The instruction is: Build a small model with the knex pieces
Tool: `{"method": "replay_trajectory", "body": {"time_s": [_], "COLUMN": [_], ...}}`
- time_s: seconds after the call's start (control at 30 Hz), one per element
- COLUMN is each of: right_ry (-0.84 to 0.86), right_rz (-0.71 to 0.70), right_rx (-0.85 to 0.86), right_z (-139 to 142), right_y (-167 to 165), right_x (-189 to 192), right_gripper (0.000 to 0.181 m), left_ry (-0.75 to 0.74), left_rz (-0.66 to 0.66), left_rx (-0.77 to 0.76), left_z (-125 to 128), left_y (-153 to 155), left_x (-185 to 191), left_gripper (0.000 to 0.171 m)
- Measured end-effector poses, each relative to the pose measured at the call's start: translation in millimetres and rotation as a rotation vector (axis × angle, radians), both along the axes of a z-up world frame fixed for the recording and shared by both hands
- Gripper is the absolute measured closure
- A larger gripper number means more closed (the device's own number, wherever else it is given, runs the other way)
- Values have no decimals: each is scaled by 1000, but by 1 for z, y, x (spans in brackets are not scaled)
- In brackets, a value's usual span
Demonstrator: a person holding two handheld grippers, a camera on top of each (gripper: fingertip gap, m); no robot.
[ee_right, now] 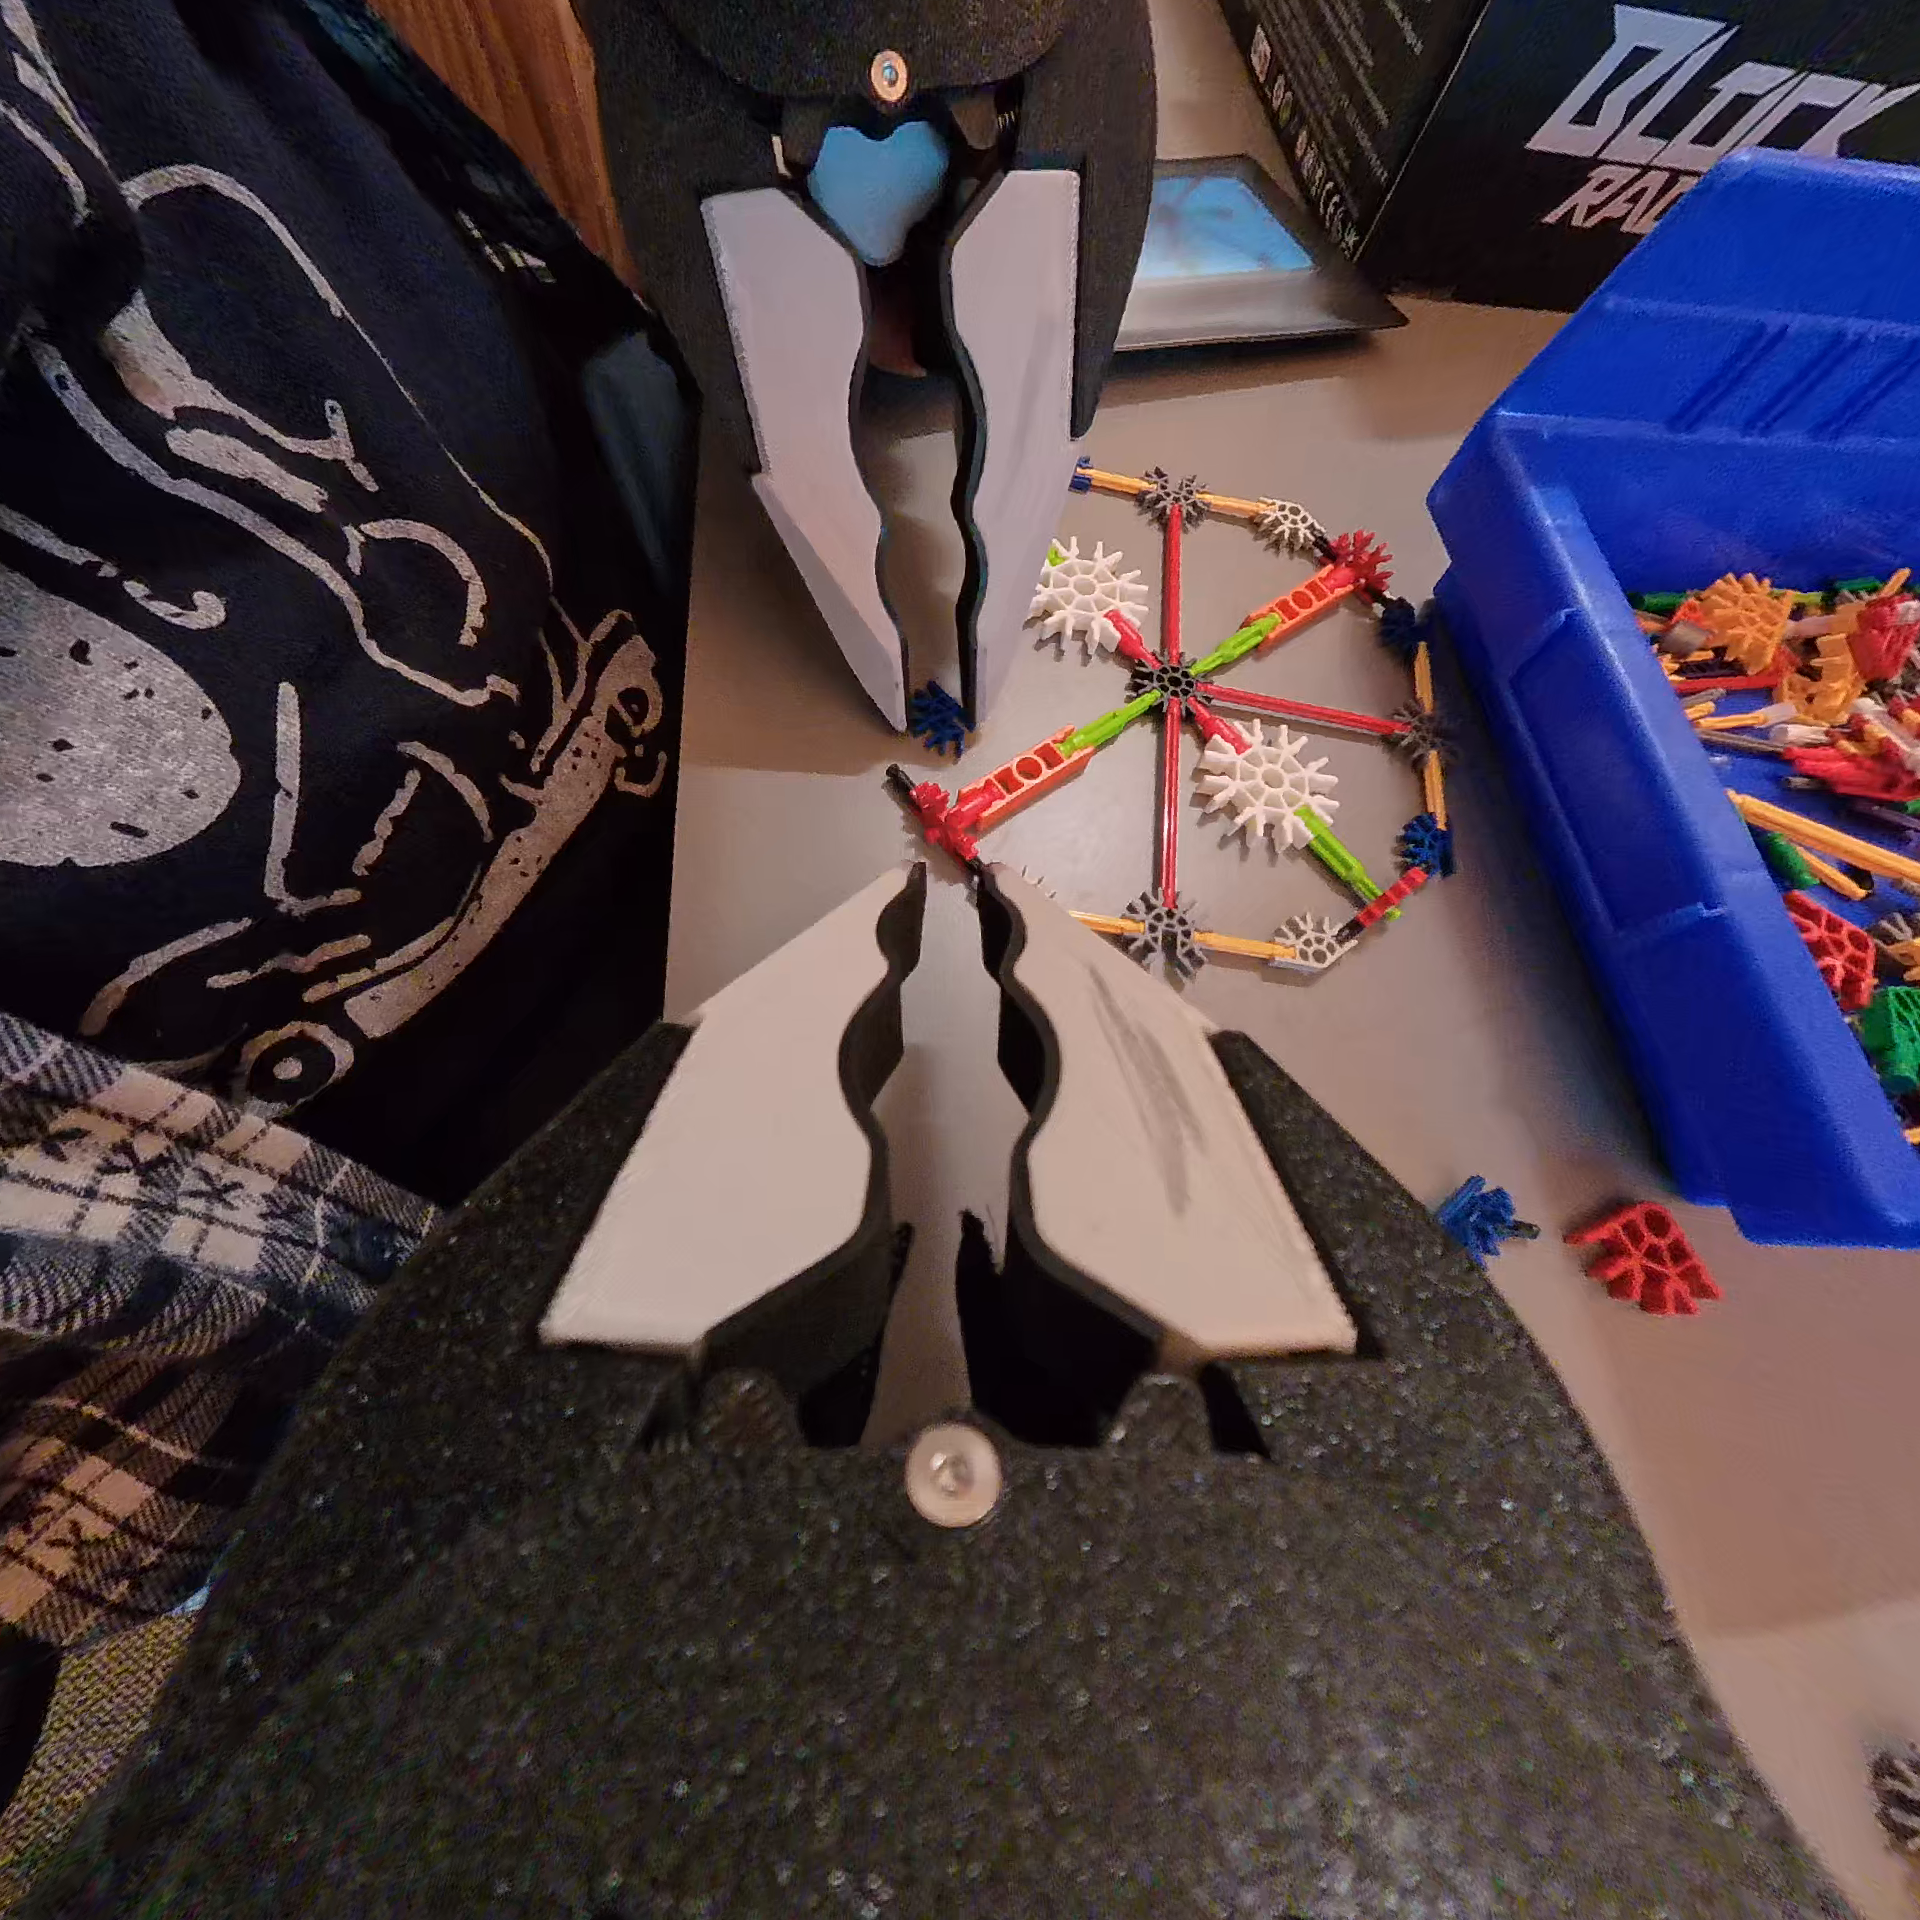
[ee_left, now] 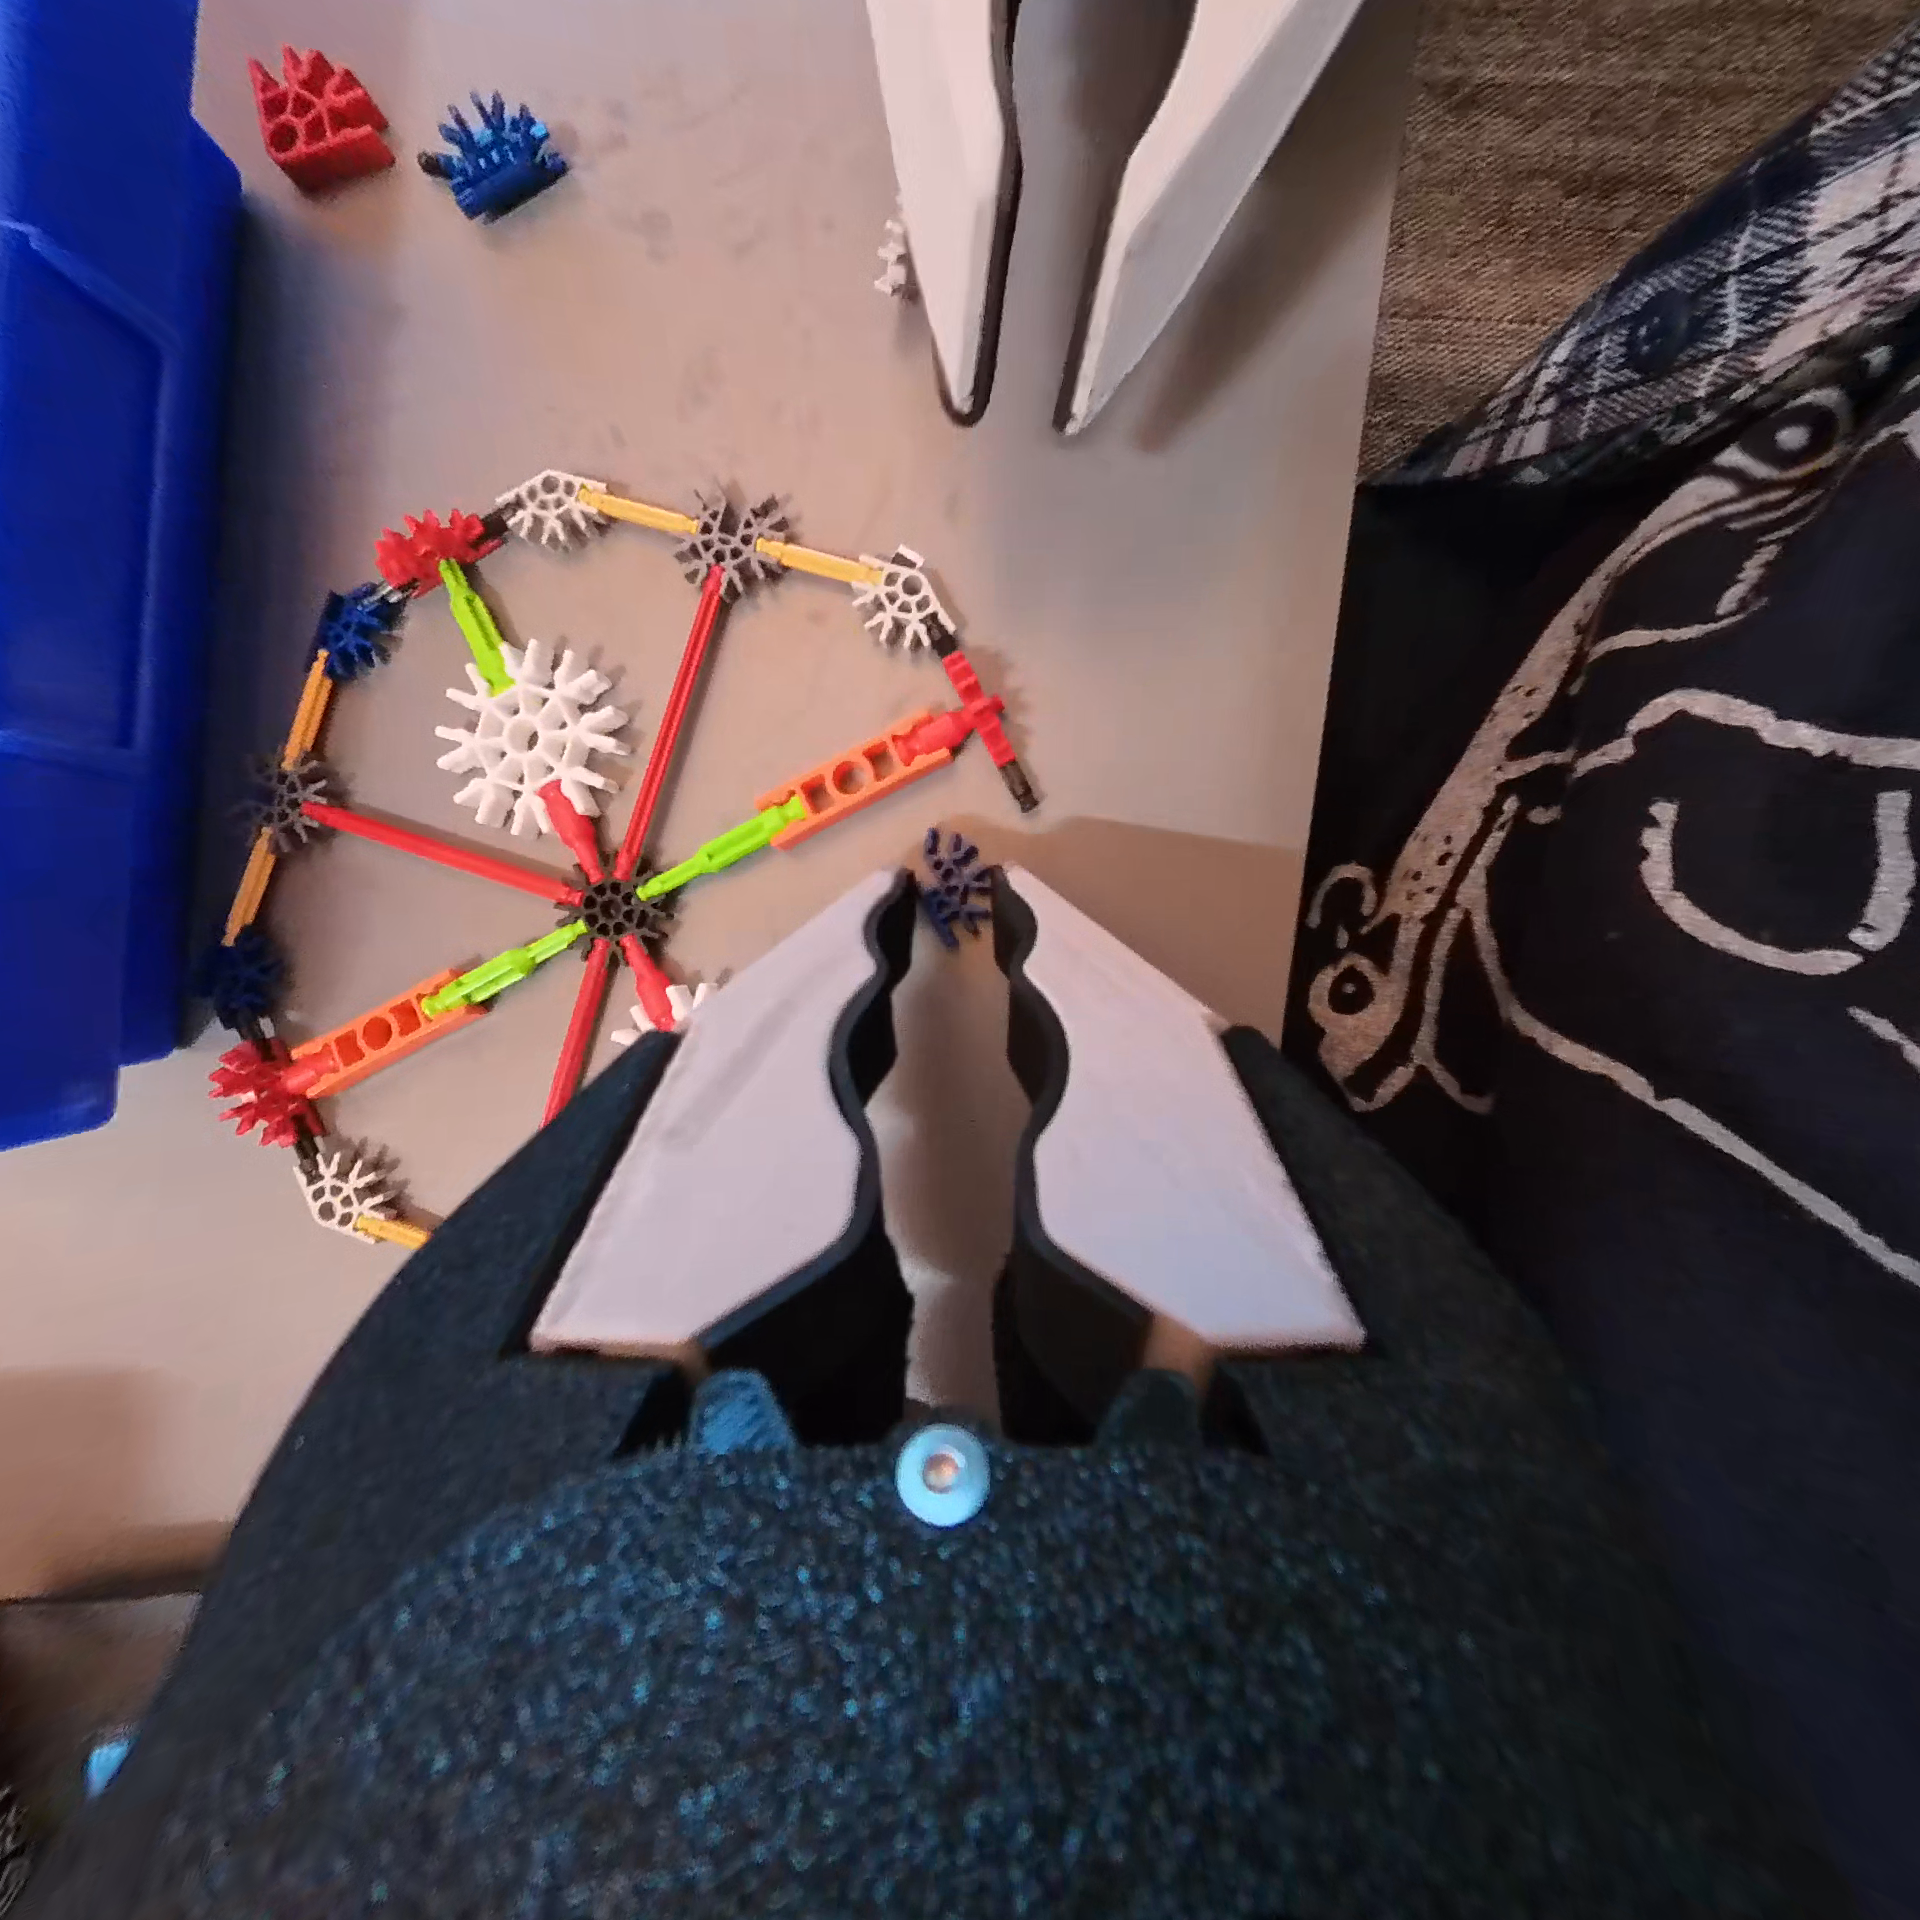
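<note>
A flat wheel of coloured rods and connectors lies on the grey table [ee_left: 1143, 623], its black hub [ee_left: 613, 909] also in the right wrist view [ee_right: 1174, 681]. My left gripper [ee_left: 951, 885] is shut on a small dark blue snowflake connector [ee_left: 954, 902], held at the table's near edge beside the wheel; it also shows in the right wrist view [ee_right: 938, 719]. My right gripper [ee_right: 951, 875] is slightly open and empty, its tips just short of a red connector with a black rod [ee_right: 940, 810] at the wheel's rim. The right gripper also shows in the left wrist view [ee_left: 1018, 410].
A blue bin [ee_right: 1662, 831] holding several loose pieces stands beside the wheel. A loose red connector [ee_right: 1647, 1257] and a blue one [ee_right: 1481, 1216] lie by the bin. A person's dark printed shirt [ee_right: 260, 623] is at the table edge. Black boxes [ee_right: 1558, 135] stand behind. The tips of one gripper are about 7 centimetres away from the tips of the other.
</note>
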State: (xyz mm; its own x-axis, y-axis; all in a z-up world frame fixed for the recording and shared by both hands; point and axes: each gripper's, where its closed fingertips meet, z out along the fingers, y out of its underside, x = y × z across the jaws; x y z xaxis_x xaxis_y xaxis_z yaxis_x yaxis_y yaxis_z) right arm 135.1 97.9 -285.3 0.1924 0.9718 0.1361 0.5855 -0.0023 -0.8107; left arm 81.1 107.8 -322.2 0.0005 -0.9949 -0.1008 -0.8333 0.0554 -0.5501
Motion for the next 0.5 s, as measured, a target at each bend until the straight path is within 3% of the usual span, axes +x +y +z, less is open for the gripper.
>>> {"method": "replay_trajectory", "body": {"time_s": [0.1,0.3,0.5], "right_ry": [-4,-43,-29], "right_rz": [1,0,-3], "right_rx": [10,42,29], "right_z": [0,-3,-4], "right_y": [-1,1,0], "right_x": [-2,-9,-6], "right_gripper": [172,170,171], "left_ry": [-42,-46,-18], "left_rz": [-1,4,-12], "left_rx": [-26,-53,-3], "left_z": [8,8,4], "left_y": [0,0,2], "left_x": [2,0,2], "left_gripper": [171,171,147]}}
